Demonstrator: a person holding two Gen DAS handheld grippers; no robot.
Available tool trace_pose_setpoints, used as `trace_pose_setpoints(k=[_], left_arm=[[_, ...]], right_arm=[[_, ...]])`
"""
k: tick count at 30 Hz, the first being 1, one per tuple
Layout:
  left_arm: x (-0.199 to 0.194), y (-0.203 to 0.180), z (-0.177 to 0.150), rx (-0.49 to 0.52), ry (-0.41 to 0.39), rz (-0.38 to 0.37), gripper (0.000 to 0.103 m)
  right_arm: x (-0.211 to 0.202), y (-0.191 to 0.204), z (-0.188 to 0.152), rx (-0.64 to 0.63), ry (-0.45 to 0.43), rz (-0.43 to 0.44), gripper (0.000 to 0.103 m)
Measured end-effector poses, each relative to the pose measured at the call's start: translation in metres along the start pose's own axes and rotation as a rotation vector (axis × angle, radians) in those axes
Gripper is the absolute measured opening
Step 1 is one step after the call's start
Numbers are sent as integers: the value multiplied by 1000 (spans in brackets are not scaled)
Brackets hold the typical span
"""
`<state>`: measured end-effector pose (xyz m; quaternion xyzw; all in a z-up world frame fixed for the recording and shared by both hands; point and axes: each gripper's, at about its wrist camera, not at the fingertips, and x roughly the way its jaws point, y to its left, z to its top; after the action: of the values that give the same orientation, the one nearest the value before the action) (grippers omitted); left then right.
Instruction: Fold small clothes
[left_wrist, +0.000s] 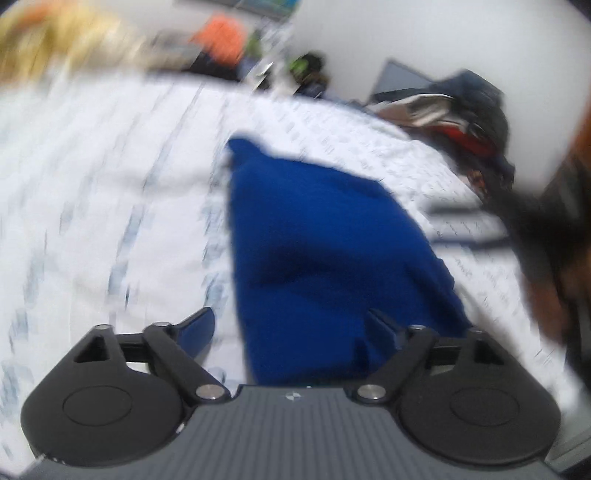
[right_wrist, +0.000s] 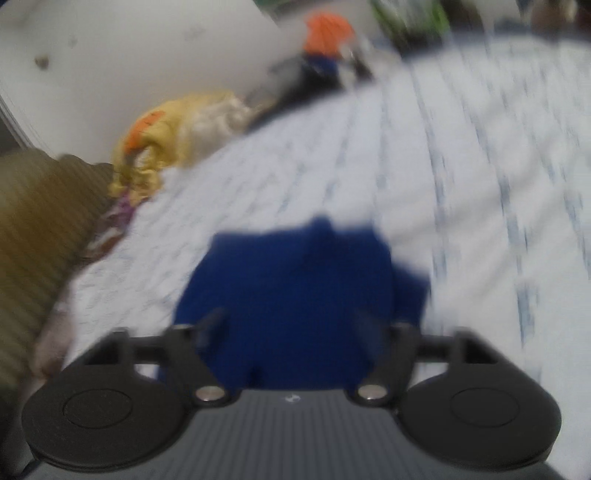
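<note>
A dark blue garment (left_wrist: 317, 251) lies partly folded on the white patterned bed sheet (left_wrist: 92, 177). My left gripper (left_wrist: 291, 326) hovers at its near end, jaws wide apart. The left fingertip (left_wrist: 195, 328) is over the sheet and the right one is over the cloth, with no pad pressing on it. In the right wrist view the same blue garment (right_wrist: 295, 295) lies flat under my right gripper (right_wrist: 291, 325), which also stands open with the cloth between and below its fingers. Both views are blurred by motion.
A heap of dark and red clothes (left_wrist: 465, 122) sits at the sheet's far right edge. A yellow and orange cloth bundle (right_wrist: 170, 133) lies by the white wall, and an olive striped cushion (right_wrist: 37, 229) is at the left. A dark blurred shape (left_wrist: 539, 221) enters from the right.
</note>
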<state>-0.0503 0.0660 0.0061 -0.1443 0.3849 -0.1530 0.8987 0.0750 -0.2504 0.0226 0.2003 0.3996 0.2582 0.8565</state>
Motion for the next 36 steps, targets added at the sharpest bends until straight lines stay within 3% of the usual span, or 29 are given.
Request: trace_pose_setpoints(k=[3,5,6,7,8,11,13,14,15,16,17,18,19,20,21,23,27,29,30,31,32,33,34,36], left_arm=[[4,8,9,-85,34,-47,63],[15,5,14,-92,81,-44,15],[18,1,17,-73,82,-16,15],[17,-2,19,-56,84,-1,14],[12,-5,21,-37,80,14,13],[-11,-15,17,71,48,27,16],[-4,-15,7,156,90,80,19],[2,-13,3,178,95,100,30],[1,-11,3,188,79,100,34],[0,-9,9,189,68,91,43],[-3,-8,19,188,43,91,61],[-5,-8,31,193,0,92,73],[-5,-9,44,202,-49,100,92],[1,-8,58,210,-86,100,98],[10,-7,72,210,-98,101,96],[43,-5,101,183,-60,130,76],[116,1,142,133,13,186,64],[138,-4,147,176,16,190,19],[135,-15,144,250,-45,213,18],[128,-34,133,386,-129,271,18],[123,-51,117,536,-202,323,18],[123,-62,100,657,-259,366,18],[129,-65,86,728,-279,410,18],[149,-55,77,736,-216,457,18]], right_arm=[[-16,-2,-34,63,101,24,82],[-17,-1,-54,61,134,27,80],[-17,4,-61,32,127,33,73],[-16,9,-62,1,128,22,33],[-13,10,-61,-16,165,2,13],[-21,17,-61,-74,165,12,13],[-33,22,-63,-110,148,2,13],[-31,20,-66,-117,161,-17,13],[-26,18,-68,-121,184,-45,17],[-27,14,-70,-111,162,-13,28],[-26,11,-65,-87,171,5,33],[-28,12,-58,-77,167,10,45],[-33,13,-51,-90,131,8,67],[-36,14,-41,-107,84,5,80],[-38,12,-29,-116,34,0,93],[-25,-2,-4,-80,-10,-25,93],[27,-31,41,39,13,-69,92],[52,-40,47,66,12,-64,81],[60,-39,49,41,-12,-63,18],[70,-39,53,30,29,-78,10],[66,-28,51,-30,-26,-107,10],[60,-5,45,-187,-102,-132,9],[54,18,33,-384,-165,-175,9],[64,43,7,-684,-181,-276,9]])
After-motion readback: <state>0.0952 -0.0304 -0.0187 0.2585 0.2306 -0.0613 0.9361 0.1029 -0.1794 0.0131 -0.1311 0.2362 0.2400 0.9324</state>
